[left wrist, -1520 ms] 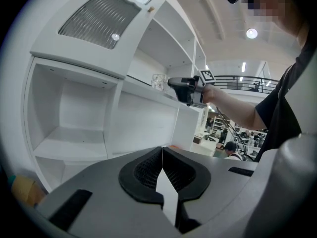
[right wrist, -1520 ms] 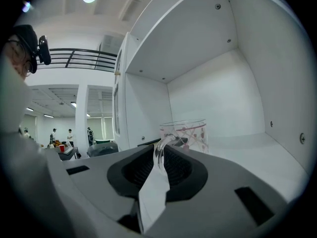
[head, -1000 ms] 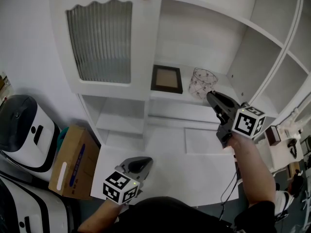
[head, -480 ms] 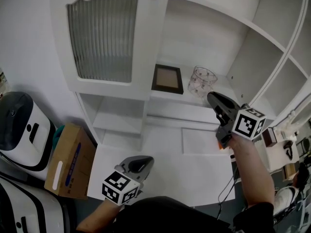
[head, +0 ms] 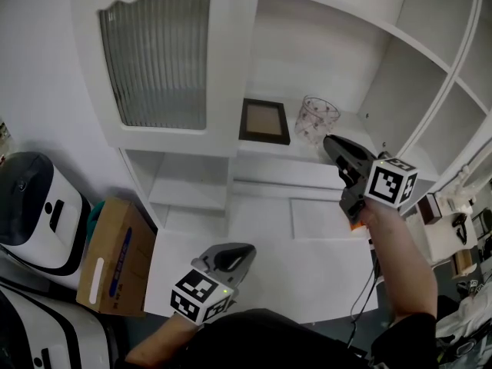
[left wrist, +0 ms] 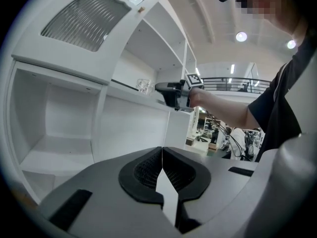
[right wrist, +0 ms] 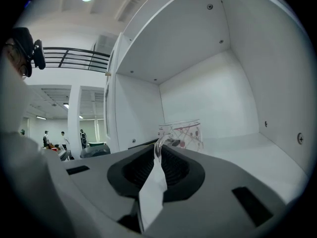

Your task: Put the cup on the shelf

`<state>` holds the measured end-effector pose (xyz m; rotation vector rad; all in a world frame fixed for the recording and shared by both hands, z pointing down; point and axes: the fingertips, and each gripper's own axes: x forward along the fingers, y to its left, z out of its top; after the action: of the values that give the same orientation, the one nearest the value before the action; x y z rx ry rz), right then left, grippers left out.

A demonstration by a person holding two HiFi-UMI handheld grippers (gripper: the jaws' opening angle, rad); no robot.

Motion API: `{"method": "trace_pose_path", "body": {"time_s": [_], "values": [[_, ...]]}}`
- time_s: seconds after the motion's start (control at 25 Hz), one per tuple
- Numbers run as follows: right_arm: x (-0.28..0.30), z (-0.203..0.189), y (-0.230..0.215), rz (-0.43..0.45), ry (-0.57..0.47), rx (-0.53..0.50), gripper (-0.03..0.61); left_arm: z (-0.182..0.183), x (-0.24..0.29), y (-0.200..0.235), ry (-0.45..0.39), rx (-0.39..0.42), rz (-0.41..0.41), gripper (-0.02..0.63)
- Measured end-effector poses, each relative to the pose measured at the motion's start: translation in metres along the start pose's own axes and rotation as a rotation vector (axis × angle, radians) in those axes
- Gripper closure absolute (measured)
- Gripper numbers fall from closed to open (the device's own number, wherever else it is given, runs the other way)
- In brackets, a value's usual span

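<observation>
A clear glass cup (head: pixel 317 119) with a red pattern stands on the white shelf (head: pixel 352 126), just right of a dark picture frame (head: pixel 264 121). My right gripper (head: pixel 330 141) reaches it from the near right. In the right gripper view the jaws are shut, with the cup's glass handle (right wrist: pixel 159 144) pinched at the tips of my right gripper (right wrist: pixel 159 151) and the cup's body (right wrist: pixel 184 134) just beyond. My left gripper (head: pixel 244 254) hangs low near my body over the white counter, shut on nothing. The left gripper view shows my left gripper (left wrist: pixel 162 155) low in front and, far off, the cup (left wrist: pixel 144 86) and my right gripper (left wrist: pixel 170 91).
A cabinet door with ribbed glass (head: pixel 157 60) stands left of the shelf bay. Below it lie open white compartments (head: pixel 188 194) and a counter (head: pixel 307 264). A cardboard box (head: pixel 111 256) and a white and black appliance (head: pixel 34 206) sit on the floor at left.
The head view has shifted a little. My right gripper stays at the cup beside the picture frame, and my left gripper has edged slightly right.
</observation>
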<state>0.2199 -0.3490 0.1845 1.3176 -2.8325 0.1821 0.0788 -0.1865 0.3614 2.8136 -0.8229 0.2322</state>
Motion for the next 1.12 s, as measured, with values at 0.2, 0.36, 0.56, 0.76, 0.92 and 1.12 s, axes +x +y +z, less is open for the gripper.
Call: {"method": "trace_pose_path", "body": {"time_s": [0.2, 0.36, 0.56, 0.76, 0.92, 1.12], "values": [[0.014, 0.000, 0.005, 0.002, 0.005, 0.016, 0.549, 0.002, -0.002, -0.002, -0.003, 0.011, -0.005, 0.600], [0.016, 0.000, 0.008, -0.017, 0.001, 0.008, 0.549, 0.005, -0.001, -0.002, -0.014, 0.013, -0.002, 0.600], [0.004, -0.002, 0.013, -0.033, -0.020, -0.019, 0.549, 0.005, 0.000, -0.009, -0.012, 0.025, -0.010, 0.600], [-0.020, 0.000, 0.031, -0.021, -0.085, -0.101, 0.549, -0.001, -0.002, -0.012, 0.002, 0.027, 0.000, 0.600], [-0.043, -0.005, 0.052, -0.009, -0.141, -0.158, 0.549, -0.003, -0.004, -0.014, 0.003, 0.024, 0.013, 0.600], [-0.061, -0.029, 0.086, 0.043, -0.188, -0.147, 0.549, -0.004, -0.006, -0.014, -0.001, 0.015, 0.034, 0.600]]}}
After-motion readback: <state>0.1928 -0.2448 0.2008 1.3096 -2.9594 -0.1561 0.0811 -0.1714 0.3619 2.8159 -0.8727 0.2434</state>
